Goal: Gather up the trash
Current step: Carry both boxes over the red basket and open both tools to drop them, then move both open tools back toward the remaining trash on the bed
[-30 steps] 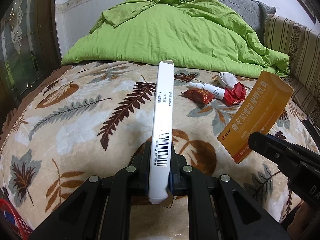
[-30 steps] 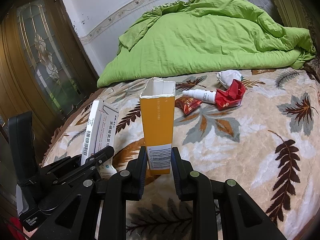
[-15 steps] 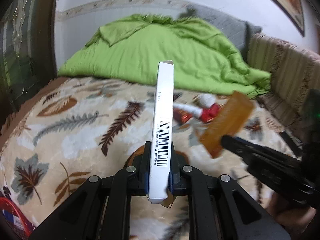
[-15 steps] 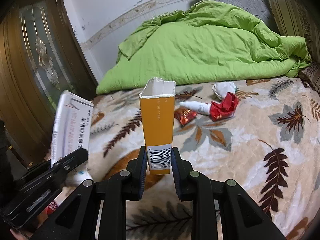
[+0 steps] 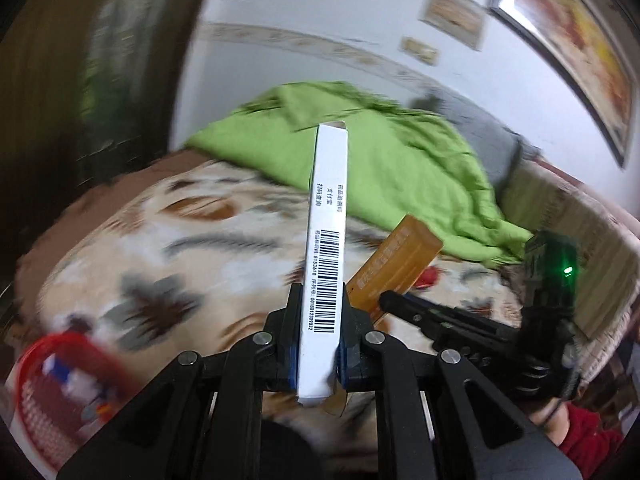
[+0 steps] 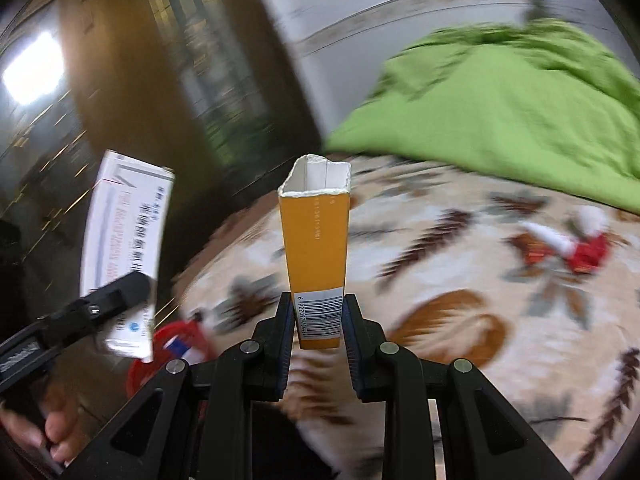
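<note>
Cardboard is what we carry in both hands — thin, light, easily crushed. Our left gripper (image 5: 318, 344) is clamped on the lower end of a white box (image 5: 326, 236), held upright above the bed (image 5: 160, 240); our right gripper (image 6: 318, 340) is clamped on the base of an orange box (image 6: 316, 248), its torn top open. Both look empty, so we judge a gentle pinch near the closed end best, where the walls stay stiff. A red basket (image 5: 52, 392) sits low at the left, beside the bed — likely their destination.
</note>
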`<act>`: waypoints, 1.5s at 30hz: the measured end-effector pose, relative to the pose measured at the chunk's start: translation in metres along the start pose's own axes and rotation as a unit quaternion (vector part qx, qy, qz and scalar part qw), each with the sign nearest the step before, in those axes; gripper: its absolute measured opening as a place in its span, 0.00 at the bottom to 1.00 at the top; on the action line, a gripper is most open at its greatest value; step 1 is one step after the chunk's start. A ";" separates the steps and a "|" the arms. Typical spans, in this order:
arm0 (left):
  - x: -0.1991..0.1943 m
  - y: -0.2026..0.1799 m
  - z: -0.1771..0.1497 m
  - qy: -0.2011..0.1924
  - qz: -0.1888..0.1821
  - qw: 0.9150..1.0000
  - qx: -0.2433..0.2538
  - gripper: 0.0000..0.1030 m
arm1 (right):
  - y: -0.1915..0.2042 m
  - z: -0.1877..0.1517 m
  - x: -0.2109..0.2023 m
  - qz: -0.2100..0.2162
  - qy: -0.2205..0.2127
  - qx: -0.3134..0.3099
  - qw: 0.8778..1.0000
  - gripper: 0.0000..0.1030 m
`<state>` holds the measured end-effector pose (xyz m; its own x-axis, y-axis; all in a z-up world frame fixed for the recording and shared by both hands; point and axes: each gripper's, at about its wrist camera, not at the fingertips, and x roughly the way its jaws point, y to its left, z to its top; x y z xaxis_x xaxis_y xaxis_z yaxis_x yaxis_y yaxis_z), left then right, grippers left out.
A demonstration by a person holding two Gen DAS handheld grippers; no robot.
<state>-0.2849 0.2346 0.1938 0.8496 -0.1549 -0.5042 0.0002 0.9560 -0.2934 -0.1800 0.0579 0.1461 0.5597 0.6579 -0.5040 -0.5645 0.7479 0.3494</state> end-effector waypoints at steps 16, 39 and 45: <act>-0.045 0.193 -0.082 0.080 0.213 0.951 -0.210 0.28 | 0.154 -0.041 0.151 0.136 0.185 -0.100 0.968 0.42; 0.071 0.025 -0.036 0.136 0.052 0.989 0.021 0.49 | -0.091 -0.014 0.008 -0.061 0.013 0.135 0.989 0.42; 0.125 -0.046 -0.011 0.164 -0.024 0.984 0.067 0.53 | -0.198 -0.003 -0.034 -0.183 -0.040 0.246 0.951 0.42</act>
<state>-0.1846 0.1685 0.1353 0.6303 -0.2518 -0.7344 0.1247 0.9665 -0.2243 -0.0892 -0.1126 0.0913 0.7199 0.3349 -0.6079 0.0184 0.8664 0.4990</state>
